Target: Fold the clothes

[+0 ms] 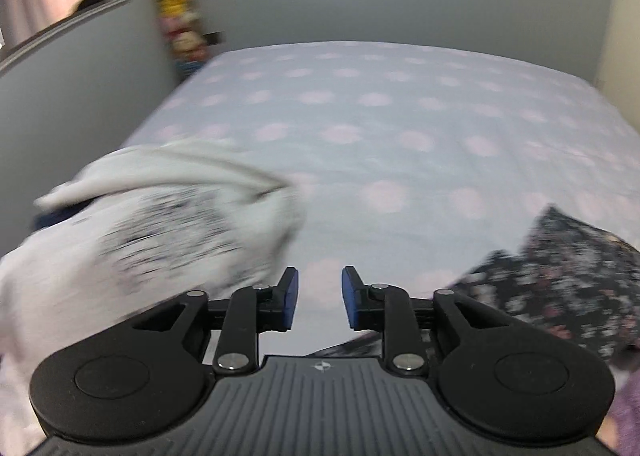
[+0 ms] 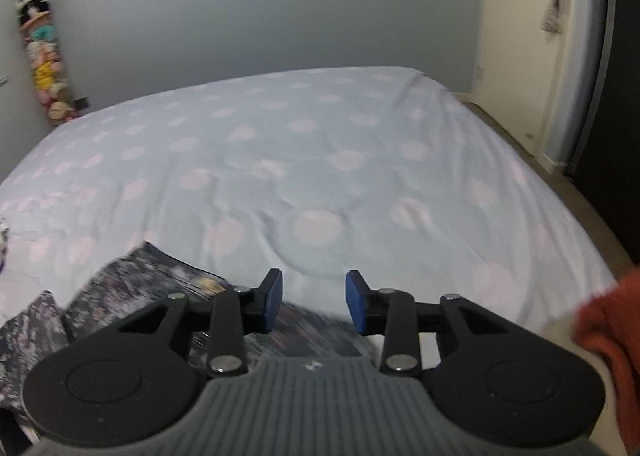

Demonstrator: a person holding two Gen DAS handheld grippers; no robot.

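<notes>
A white garment with a black print [image 1: 160, 232] lies crumpled at the near left of the bed, just left of my left gripper [image 1: 320, 298], which is open with nothing between its blue pads. A dark floral garment [image 1: 568, 276] lies to its right. In the right wrist view the same dark floral garment [image 2: 132, 288] spreads under and left of my right gripper [image 2: 314, 302], which is open and empty above the garment's far edge.
The bed's pale blue sheet with pink dots [image 2: 320, 160] stretches away to a grey wall. A column of soft toys [image 2: 44, 56] hangs at the far left corner. A rust-orange cloth [image 2: 612, 336] is at the near right. A door [image 2: 532, 48] stands at right.
</notes>
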